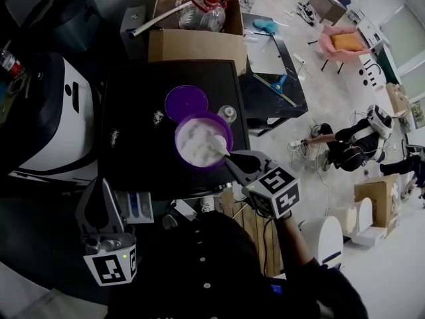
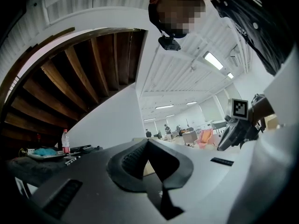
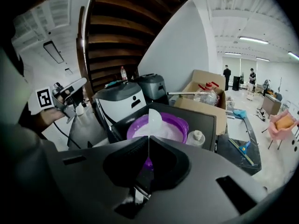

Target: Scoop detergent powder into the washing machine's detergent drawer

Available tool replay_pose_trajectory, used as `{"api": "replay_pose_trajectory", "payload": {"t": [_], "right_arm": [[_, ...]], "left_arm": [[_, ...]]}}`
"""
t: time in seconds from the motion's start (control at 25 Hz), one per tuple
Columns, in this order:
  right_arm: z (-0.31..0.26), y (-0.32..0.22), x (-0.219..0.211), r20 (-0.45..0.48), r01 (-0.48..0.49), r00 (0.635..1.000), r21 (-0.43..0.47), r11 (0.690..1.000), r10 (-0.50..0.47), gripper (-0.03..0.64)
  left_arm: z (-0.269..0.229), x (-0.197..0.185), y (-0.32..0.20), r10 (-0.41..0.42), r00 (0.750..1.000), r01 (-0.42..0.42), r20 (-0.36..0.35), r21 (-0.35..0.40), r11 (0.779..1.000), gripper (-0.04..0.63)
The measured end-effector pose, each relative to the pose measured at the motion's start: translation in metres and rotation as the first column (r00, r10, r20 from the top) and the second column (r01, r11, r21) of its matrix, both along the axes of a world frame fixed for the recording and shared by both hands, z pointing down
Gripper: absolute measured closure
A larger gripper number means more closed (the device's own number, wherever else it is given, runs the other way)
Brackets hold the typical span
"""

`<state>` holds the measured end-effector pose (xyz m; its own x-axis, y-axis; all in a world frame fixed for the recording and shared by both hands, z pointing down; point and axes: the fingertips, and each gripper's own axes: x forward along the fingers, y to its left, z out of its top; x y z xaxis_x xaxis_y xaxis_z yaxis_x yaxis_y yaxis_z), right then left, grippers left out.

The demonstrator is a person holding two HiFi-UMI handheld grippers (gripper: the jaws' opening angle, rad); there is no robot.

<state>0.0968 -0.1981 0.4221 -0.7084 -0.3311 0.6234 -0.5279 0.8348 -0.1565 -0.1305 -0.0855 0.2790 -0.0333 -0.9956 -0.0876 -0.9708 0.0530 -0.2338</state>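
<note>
On the black counter [image 1: 133, 158], the purple tub [image 1: 230, 131] of detergent powder [image 1: 196, 145] sits near centre. At its 5 o'clock, the right tongs [image 1: 232, 163] clamp a scoop [image 1: 219, 145], likely light and thin, by its handle. The loose powder should spill easily. The left tongs [image 1: 99, 185], at 7 o'clock, are closed and empty.

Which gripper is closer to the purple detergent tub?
Right. The right gripper, holding a white scoop, sits at the purple tub's near rim; the left gripper is well away, low at the head view's left.
</note>
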Motion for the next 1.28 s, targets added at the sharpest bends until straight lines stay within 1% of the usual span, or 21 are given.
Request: {"api": "replay_pose_trajectory", "payload": {"t": [0.08, 0.16, 0.28, 0.48, 0.6, 0.64, 0.72, 0.88, 1.04, 1.08, 1.16, 1.28], "right_arm": [[0.012, 0.003, 0.003, -0.064, 0.003, 0.998, -0.021, 1.000, -0.005, 0.583], [0.020, 0.005, 0.004, -0.100, 0.007, 0.995, -0.036, 0.999, -0.010, 0.583], [0.026, 0.007, 0.003, -0.119, 0.014, 0.993, -0.047, 0.999, -0.019, 0.583], [0.031, 0.008, 0.005, -0.150, 0.031, 0.988, -0.038, 0.999, -0.036, 0.578], [0.034, 0.009, 0.005, -0.151, 0.039, 0.987, -0.050, 0.998, -0.047, 0.532], [0.034, 0.009, 0.004, -0.150, 0.042, 0.987, -0.050, 0.998, -0.049, 0.505], [0.034, 0.008, 0.004, -0.148, 0.041, 0.988, -0.041, 0.998, -0.047, 0.503], [0.033, 0.006, 0.007, -0.137, 0.016, 0.990, -0.029, 0.999, -0.020, 0.479], [0.022, 0.001, 0.011, -0.101, -0.011, 0.995, 0.001, 1.000, 0.011, 0.483], [0.016, -0.002, 0.013, -0.088, -0.029, 0.996, 0.024, 0.999, 0.031, 0.502], [0.001, -0.011, 0.018, -0.053, -0.073, 0.995, 0.099, 0.992, 0.079, 0.562], [-0.026, -0.017, 0.020, 0.047, -0.120, 0.993, 0.189, 0.975, 0.113, 0.583]], "left_arm": [[0.002, 0.001, -0.002, 0.001, 1.000, -0.001, -0.004, -0.002, 1.000, 0.589], [0.006, 0.003, -0.004, 0.005, 1.000, -0.005, -0.005, -0.013, 1.000, 0.591], [0.008, 0.003, -0.004, 0.007, 1.000, -0.007, -0.009, -0.026, 1.000, 0.591], [0.014, 0.003, -0.004, 0.001, 1.000, -0.002, -0.016, -0.041, 0.999, 0.591], [0.016, 0.004, -0.005, 0.002, 1.000, -0.003, -0.019, -0.049, 0.999, 0.591], [0.017, 0.004, -0.005, 0.003, 1.000, -0.004, -0.020, -0.049, 0.999, 0.591], [0.017, 0.004, -0.007, 0.004, 1.000, -0.005, -0.021, -0.046, 0.999, 0.591], [0.018, 0.004, -0.006, 0.009, 1.000, -0.010, -0.023, -0.049, 0.999, 0.591], [0.015, 0.006, -0.005, 0.014, 1.000, -0.015, -0.020, -0.040, 0.999, 0.591], [0.014, 0.005, -0.005, 0.012, 1.000, -0.013, -0.019, -0.038, 0.999, 0.591], [0.010, 0.004, -0.003, 0.006, 1.000, -0.006, -0.018, -0.029, 1.000, 0.591], [0.005, 0.002, -0.001, 0.003, 1.000, -0.003, -0.020, -0.014, 1.000, 0.591]]}}
